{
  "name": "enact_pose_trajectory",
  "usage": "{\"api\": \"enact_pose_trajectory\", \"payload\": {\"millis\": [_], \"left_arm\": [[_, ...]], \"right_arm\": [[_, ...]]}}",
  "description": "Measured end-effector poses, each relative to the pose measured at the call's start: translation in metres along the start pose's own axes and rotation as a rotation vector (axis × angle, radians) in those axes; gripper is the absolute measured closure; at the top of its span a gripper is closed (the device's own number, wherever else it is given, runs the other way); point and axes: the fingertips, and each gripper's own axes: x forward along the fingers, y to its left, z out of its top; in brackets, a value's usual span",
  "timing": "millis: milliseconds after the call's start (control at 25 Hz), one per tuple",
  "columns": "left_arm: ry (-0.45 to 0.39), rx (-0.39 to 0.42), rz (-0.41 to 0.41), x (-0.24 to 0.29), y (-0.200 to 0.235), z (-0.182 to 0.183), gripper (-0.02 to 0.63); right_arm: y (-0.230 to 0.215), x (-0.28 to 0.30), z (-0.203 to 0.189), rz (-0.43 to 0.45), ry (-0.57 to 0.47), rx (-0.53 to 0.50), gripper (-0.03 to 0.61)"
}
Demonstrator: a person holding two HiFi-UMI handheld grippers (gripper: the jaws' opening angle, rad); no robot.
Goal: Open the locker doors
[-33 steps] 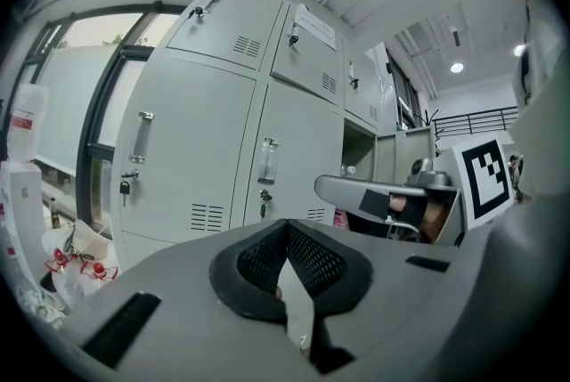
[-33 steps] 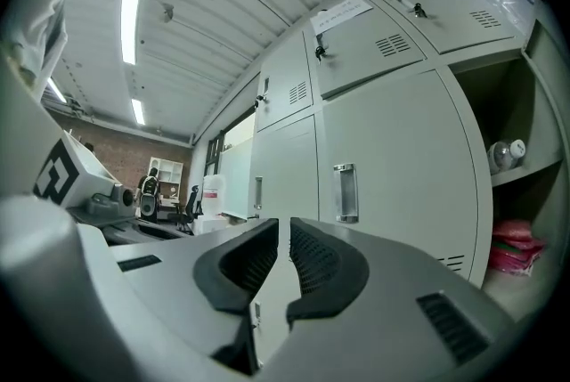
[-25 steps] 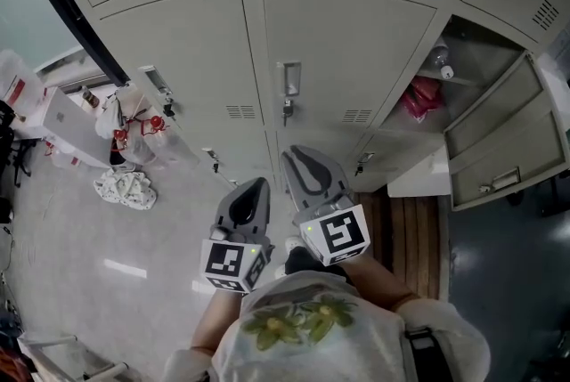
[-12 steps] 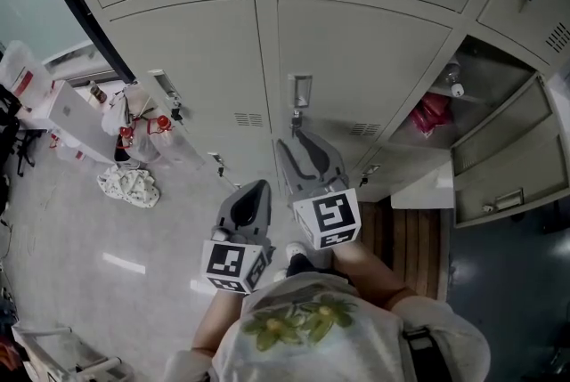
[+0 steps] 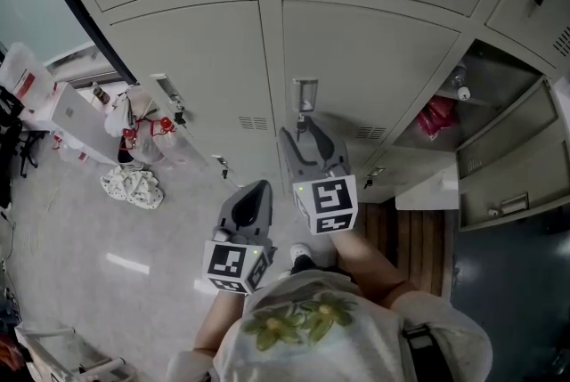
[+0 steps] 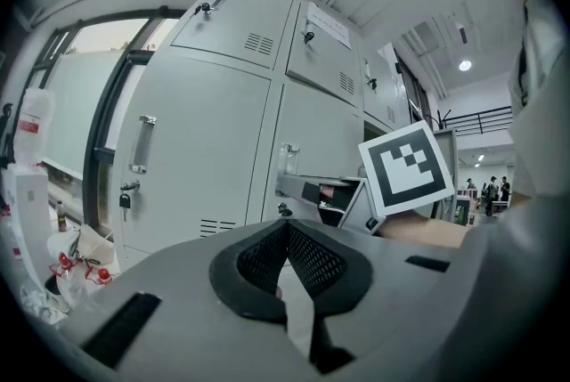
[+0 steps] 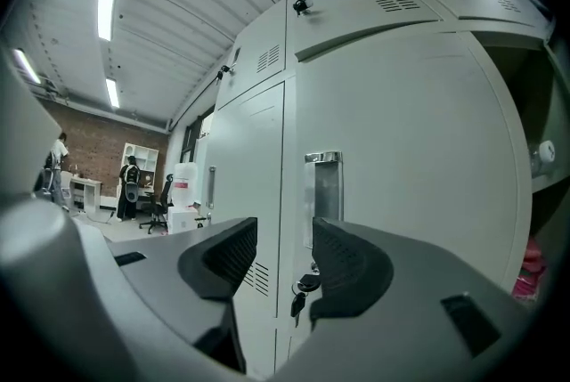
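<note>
Locker bank [image 5: 374, 60], one door [image 5: 517, 184] open, bags [image 5: 134, 115] on floor [image 5: 71, 238] beside

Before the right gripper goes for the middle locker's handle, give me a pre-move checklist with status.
1. Right gripper jaws apart: ok. They have just been opening, and nothing is between them.
2. Handle inside the jaw gap: not ok. It stands ahead of the gripper, untouched.
3. Middle door shut: ok.
4. Door unlocked: cannot tell. A key hangs just below the handle.
5. Left gripper out of the way: ok. It is shut, empty and held back to the left.
</note>
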Motion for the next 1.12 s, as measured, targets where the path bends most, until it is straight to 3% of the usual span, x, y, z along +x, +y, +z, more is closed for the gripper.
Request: {"api": "enact_pose_trajectory", "payload": {"millis": [600, 1120], "left_arm": [[0.007, 0.003, 0.005, 0.013, 0.025, 0.007, 0.586], [0.017, 0.009, 0.014, 0.018, 0.037, 0.007, 0.586]], "right_arm": [[-0.009, 0.037, -0.001, -0.074, 0.054, -0.024, 0.382], [-0.019, 0.049, -0.01, -0.14, 0.06, 0.015, 0.383]]}}
